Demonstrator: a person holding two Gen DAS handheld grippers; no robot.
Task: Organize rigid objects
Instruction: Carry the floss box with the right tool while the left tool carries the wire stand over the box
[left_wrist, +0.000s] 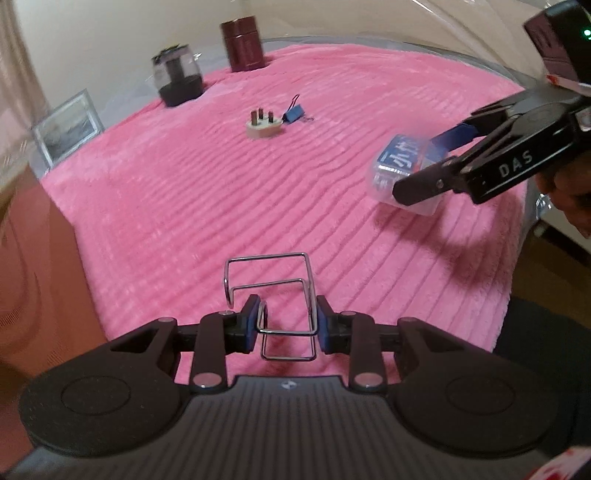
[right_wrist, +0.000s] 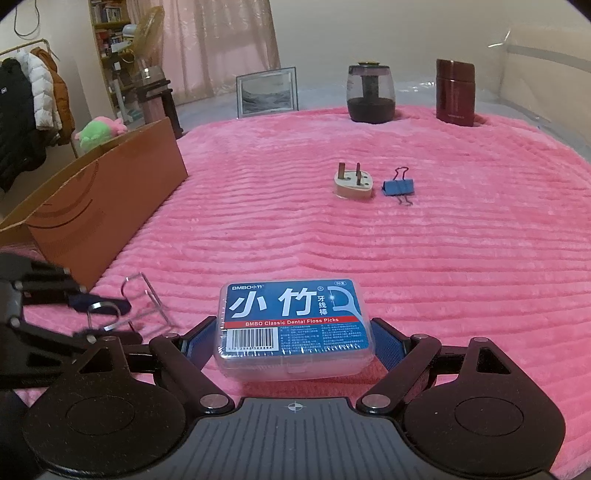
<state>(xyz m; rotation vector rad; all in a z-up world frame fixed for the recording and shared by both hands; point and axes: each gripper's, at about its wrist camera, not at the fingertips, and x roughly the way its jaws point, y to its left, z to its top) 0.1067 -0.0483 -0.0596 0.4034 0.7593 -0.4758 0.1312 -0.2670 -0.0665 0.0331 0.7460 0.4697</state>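
Note:
My left gripper (left_wrist: 288, 325) is shut on a bent chrome wire stand (left_wrist: 269, 280), its blue pads pinching the wire loops just above the pink blanket (left_wrist: 221, 184). From the right wrist view, that gripper (right_wrist: 107, 317) and the stand (right_wrist: 147, 302) are at the lower left. My right gripper (right_wrist: 293, 343) is shut on a clear box of dental floss picks with a blue label (right_wrist: 291, 321), one pad against each short end. In the left wrist view the right gripper (left_wrist: 432, 162) holds the floss box (left_wrist: 402, 173) tilted, low over the blanket.
A beige plug adapter (right_wrist: 352, 182) and a blue binder clip (right_wrist: 399, 188) lie mid-blanket. A glass jar with a dark base (right_wrist: 371, 94), a maroon canister (right_wrist: 454, 92) and a picture frame (right_wrist: 267, 92) stand at the back. An open cardboard box (right_wrist: 103, 199) sits on the left.

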